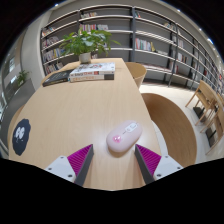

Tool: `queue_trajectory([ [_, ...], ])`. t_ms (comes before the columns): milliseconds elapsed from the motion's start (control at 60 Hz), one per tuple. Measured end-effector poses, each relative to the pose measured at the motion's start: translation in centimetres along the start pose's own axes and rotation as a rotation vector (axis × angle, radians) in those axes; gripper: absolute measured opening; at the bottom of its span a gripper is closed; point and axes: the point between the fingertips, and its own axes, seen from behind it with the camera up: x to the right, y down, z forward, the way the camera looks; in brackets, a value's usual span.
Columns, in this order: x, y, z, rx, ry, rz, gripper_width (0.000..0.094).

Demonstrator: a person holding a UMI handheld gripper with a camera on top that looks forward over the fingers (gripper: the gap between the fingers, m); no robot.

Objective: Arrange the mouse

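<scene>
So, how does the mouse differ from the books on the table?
The mouse is pale, rounded and single; the books are flat, rectangular and stacked. The mouse lies just ahead of the hand-held gripper, whose fingers are open; the books lie far beyond, near the plant. The mouse looks pinkish white, while the books show darker covers. Both rest on the same wooden table.

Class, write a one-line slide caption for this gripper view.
Open gripper approaches a white mouse on a wooden table, with books and a potted plant beyond.
</scene>
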Motion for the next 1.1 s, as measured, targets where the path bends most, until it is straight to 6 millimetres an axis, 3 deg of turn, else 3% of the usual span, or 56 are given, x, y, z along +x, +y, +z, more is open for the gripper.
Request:
queue_trajectory([
  [250, -0.9, -4.2, 4.1, 0.001, -0.034, -0.037, 0.0816],
  [383, -1.3, -5.4, 5.2, 0.007, -0.039, -0.044, 0.0664],
  [467, -1.3, -5.8, 5.6, 0.009, -0.03, -0.039, 0.0485],
  [717, -1.4, -6.1, 5.7, -0.045, 0.025, 0.002, 0.0332],
  [800, -2.1, -8.3, 4.2, -0.017, 0.079, 0.012, 0.0301],
  [850, -3.9, -10.6, 2.1, 0.025, 0.09, -0.001, 0.0301],
  [933, -8.6, -15.8, -1.2, 0.123, 0.084, 0.014, 0.0301],
  [1017, -14.7, -20.0, -5.4, 0.214, 0.062, 0.012, 0.03],
  [1100, -21.5, -22.1, -8.0, 0.263, 0.022, 0.008, 0.0299],
])
